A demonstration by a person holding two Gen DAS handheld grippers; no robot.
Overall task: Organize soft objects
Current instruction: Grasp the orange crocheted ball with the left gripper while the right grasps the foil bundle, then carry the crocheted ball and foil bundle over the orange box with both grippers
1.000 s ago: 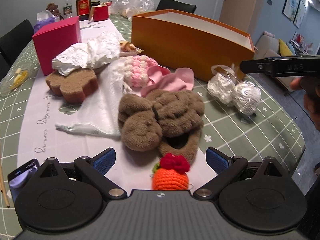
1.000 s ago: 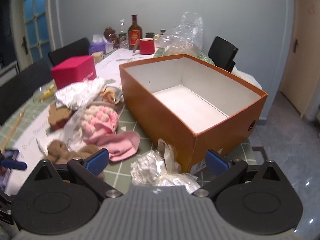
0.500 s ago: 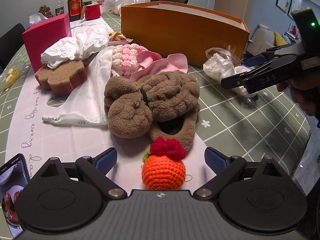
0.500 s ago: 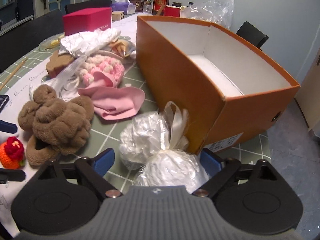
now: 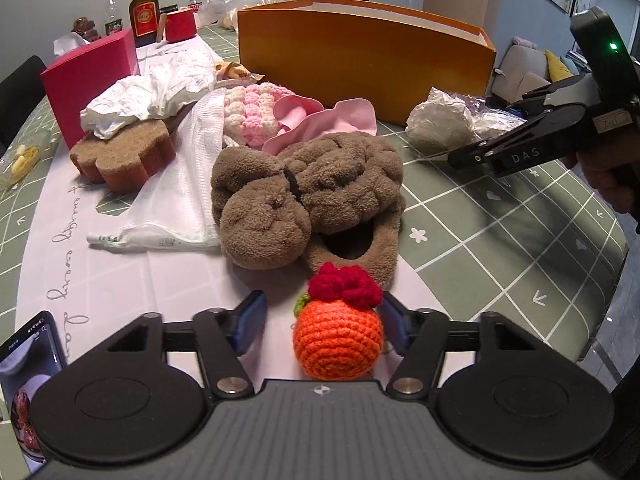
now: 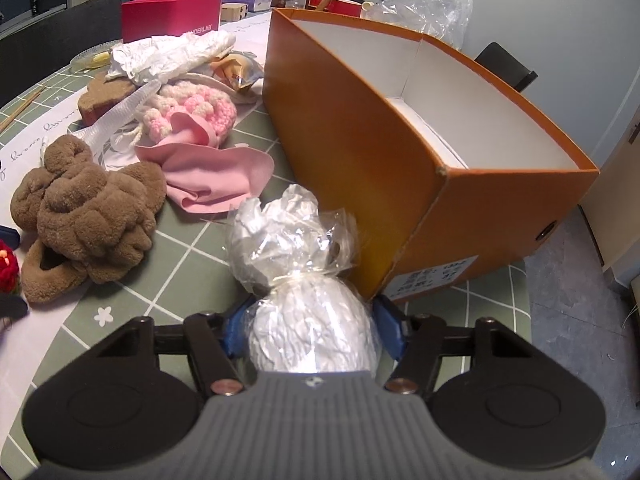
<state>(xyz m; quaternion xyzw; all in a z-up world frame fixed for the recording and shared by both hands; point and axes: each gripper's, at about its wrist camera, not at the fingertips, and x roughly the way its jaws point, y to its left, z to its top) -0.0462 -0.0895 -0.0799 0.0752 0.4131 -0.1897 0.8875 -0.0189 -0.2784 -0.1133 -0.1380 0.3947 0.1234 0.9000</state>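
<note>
Fingers closing on both sides at once. Left gripper straddling crocheted orange near the counter's front edge, right pad touching the yarn, left pad not yet in contact. Right gripper closing round wrapped white bundle, which sits just beside orange box; pads at the film, firm grip hard to confirm. Best to squeeze gently, centre each soft thing, lift straight, then over the box's open top. Brown plush slipper, pink cloth and knitted piece waiting nearby. Green grid cloth underneath, red box, bottle, dark chairs and pale walls behind.
</note>
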